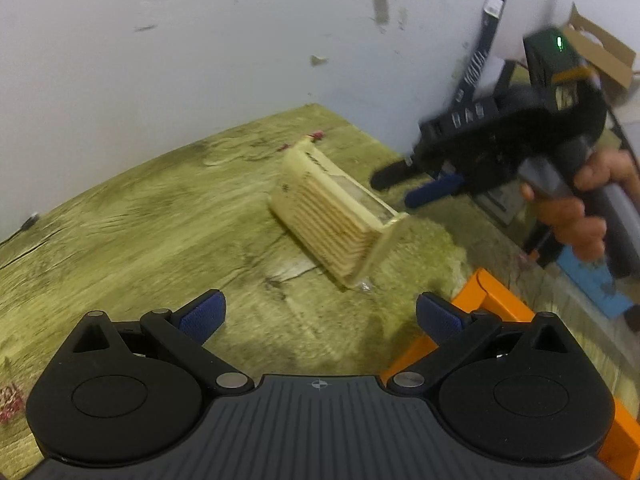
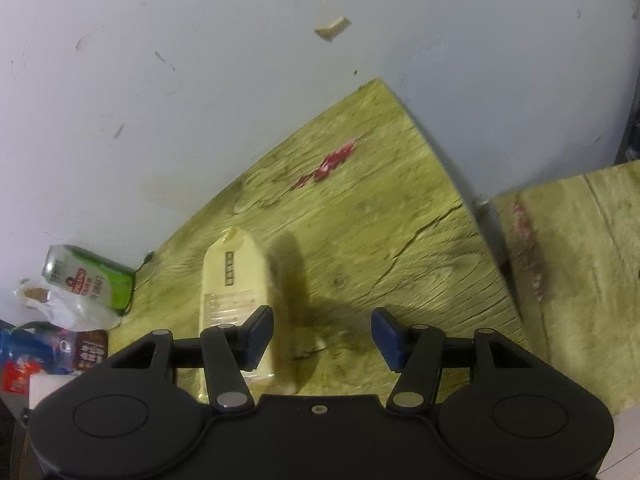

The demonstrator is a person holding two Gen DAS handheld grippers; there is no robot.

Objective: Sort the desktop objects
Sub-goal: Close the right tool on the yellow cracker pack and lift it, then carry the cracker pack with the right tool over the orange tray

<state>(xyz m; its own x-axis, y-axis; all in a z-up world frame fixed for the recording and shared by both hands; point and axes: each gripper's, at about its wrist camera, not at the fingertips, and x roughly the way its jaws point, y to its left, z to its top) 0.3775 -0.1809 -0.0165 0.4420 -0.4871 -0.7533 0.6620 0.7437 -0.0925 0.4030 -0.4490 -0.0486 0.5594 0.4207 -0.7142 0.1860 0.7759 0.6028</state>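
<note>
Cream pkg (image 1: 340, 210) lies on the wood table (image 1: 140, 220), long axis running away toward the wall, just beside right gripper (image 2: 322, 336), off its left finger, jaws partly apart & empty; left gripper (image 1: 320, 316) wide, empty, further back.

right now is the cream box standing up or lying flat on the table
Tipped, not flat: the cream box leans on one long edge on the table, ribbed face showing. Neither gripper holds it.

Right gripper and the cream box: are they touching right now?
Apart. In the left wrist view the right gripper hangs beside the cream box with bare table between its fingertips and the box. Its jaws stand open, empty.
</note>
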